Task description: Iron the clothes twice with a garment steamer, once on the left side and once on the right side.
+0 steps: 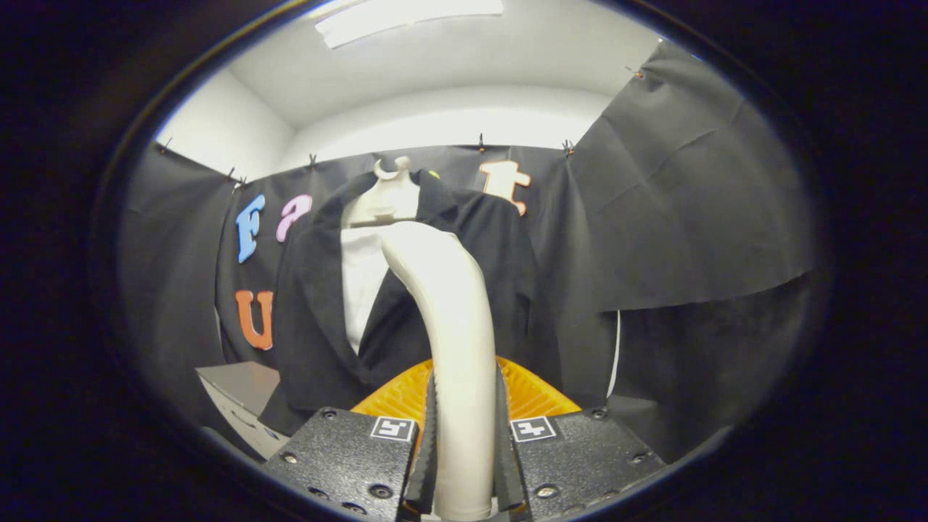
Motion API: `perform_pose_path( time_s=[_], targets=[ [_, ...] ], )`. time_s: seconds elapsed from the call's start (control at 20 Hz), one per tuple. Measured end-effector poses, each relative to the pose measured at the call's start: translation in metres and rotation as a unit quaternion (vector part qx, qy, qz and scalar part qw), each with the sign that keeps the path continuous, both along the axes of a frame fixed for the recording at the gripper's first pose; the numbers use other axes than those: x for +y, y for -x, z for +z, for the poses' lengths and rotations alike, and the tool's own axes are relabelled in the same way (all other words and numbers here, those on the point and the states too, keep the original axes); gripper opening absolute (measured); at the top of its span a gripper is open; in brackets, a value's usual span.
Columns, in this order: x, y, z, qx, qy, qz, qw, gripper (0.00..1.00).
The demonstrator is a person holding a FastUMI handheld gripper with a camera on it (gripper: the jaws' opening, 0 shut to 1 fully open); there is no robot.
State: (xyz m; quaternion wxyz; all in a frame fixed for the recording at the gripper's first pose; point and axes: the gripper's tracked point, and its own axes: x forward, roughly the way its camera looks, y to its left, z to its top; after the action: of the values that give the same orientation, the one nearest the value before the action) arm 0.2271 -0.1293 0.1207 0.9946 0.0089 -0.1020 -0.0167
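Two fingers (433, 442) of the gripper (464, 449) press from either side on the pale handle of the garment steamer (453, 326), so the claw is closed on it. The handle rises from between the fingers and curves forward and over toward the clothes. Behind its lower part, just ahead of the fingers, sits a ribbed orange part (533, 395); what it belongs to cannot be told.

Beyond the steamer hangs a black jacket (312, 319) on a white hanger (388, 192), open at the front over a white shirt (361, 283). The steamer's curved top stands in front of the jacket's opening, a little to the right of the shirt; whether it touches the cloth cannot be told.

A grey box (243, 395) stands low beside the jacket's left hem. Small square black-and-white markers (533, 429) sit on the gripper body beside each finger. No brand or readable label shows on the steamer or the clothes.
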Motion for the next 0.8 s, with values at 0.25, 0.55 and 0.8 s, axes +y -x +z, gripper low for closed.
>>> perform_pose_path(
  time_s=[0.25,0.55,0.8],
  targets=[
    [-0.003,-0.035,0.050,-0.058,-0.036,0.015,0.998,0.35],
    [-0.002,-0.060,0.076,-0.073,-0.034,-0.001,0.997,0.34],
    [0.002,-0.061,0.037,-0.045,-0.020,-0.012,0.999,0.35]
  ],
)
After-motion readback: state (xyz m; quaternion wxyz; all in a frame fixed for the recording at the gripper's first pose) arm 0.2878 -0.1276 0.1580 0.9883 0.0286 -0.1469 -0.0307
